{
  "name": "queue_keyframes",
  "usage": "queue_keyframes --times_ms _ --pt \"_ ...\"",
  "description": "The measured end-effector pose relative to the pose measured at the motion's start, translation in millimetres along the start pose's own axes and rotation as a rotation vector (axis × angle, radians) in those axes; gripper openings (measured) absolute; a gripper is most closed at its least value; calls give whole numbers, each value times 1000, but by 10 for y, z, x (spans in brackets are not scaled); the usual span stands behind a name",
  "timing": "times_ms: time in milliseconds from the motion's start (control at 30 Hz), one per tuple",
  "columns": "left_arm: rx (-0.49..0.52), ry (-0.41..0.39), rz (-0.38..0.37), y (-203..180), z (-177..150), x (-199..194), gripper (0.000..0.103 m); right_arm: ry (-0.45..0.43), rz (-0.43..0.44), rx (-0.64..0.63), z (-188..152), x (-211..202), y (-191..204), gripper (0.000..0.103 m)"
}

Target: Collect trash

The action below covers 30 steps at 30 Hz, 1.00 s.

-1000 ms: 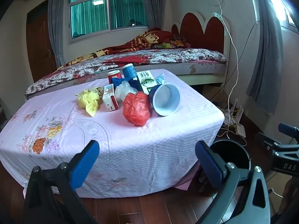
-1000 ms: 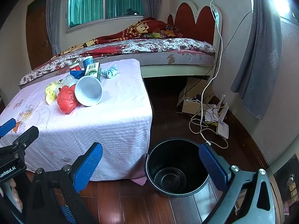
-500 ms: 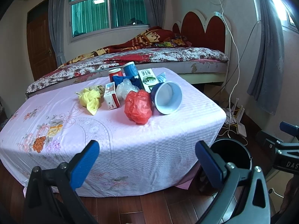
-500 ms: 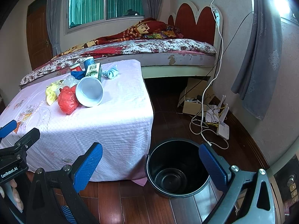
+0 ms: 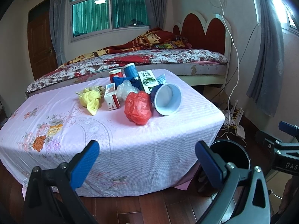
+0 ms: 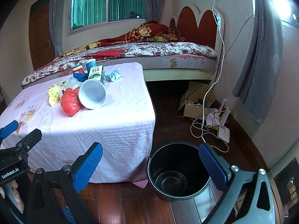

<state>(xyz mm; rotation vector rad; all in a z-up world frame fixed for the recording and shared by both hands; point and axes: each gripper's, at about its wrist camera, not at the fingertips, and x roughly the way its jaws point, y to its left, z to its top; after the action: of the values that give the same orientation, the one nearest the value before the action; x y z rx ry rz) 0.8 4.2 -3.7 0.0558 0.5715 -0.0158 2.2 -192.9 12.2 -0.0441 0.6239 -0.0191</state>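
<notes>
Left gripper [image 5: 146, 160] blue-padded fingers spread wide, empty, crumpled red plastic bag [image 5: 138, 107] well ahead between them, right gripper [image 6: 150, 166] equally wide, empty, round black plastic bucket [image 6: 177, 169] just beyond its fingers

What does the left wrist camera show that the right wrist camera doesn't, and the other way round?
Only the left wrist view shows the small red-and-white carton clearly. Only the right wrist view shows the inside of the bucket, which holds nothing, and the cardboard box under the bed. Both show the red bag, the yellow rag, the tipped cup, and both grippers open, left and right.
</notes>
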Motion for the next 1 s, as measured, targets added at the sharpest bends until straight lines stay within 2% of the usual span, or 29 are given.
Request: queue_keyframes --times_ms 1000 --pt "-9 -7 -3 -1 1 -48 102 -17 4 -17 14 -45 34 103"
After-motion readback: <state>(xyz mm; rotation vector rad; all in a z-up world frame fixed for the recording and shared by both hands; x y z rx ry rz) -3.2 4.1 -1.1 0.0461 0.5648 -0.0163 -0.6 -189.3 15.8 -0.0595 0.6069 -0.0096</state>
